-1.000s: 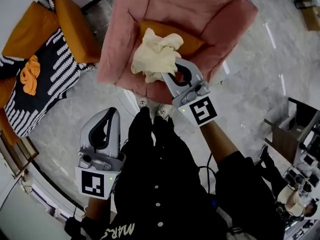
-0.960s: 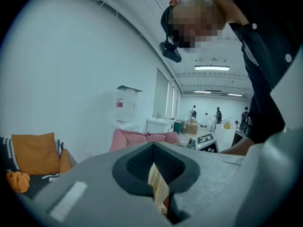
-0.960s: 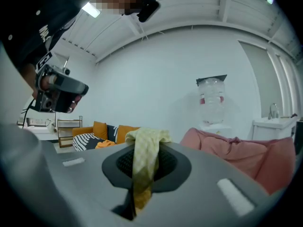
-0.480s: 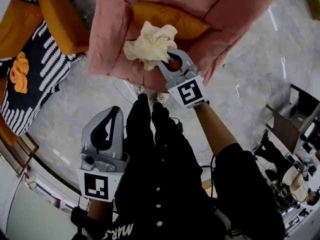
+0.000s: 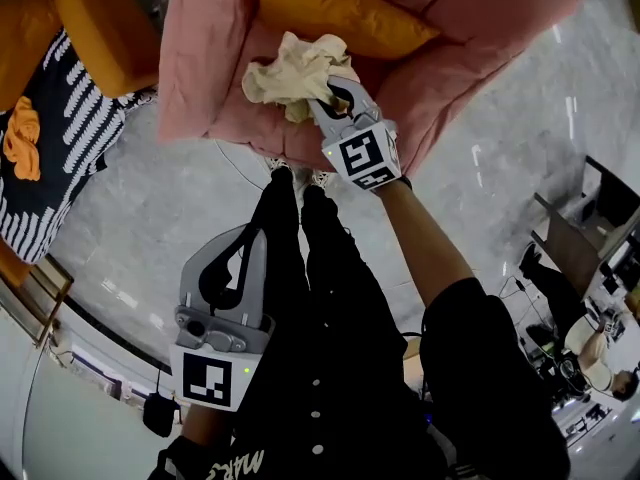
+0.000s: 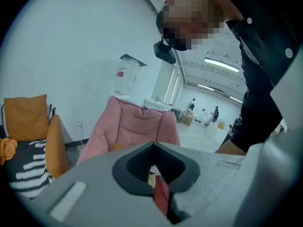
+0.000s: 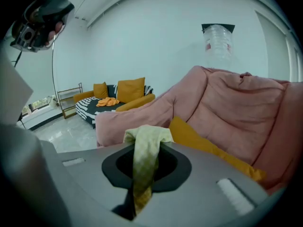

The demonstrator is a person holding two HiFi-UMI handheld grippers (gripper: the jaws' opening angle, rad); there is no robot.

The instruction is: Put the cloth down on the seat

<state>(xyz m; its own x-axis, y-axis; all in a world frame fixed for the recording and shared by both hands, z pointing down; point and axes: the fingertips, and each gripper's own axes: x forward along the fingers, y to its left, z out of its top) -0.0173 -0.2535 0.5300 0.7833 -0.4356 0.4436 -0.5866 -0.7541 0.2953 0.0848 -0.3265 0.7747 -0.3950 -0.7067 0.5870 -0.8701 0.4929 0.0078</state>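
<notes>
Over the near edge of the chair (image 5: 200, 58), in front of its cushion (image 5: 340, 13), the cloth (image 5: 290, 68) is held bunched, likely for lowering onto the seat. One fold is clamped in the right claw (image 5: 328, 96), and the bulk lies just left of and beyond the jaws. The left claw (image 5: 252, 238), closed and empty, is kept near the legs, apparently out of the way.

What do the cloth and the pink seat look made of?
The cloth looks like thin, matte, pale yellow woven fabric: it crumples into soft folds. The pink seat seems plush, velvety upholstery over soft filling: it sags and creases.
</notes>
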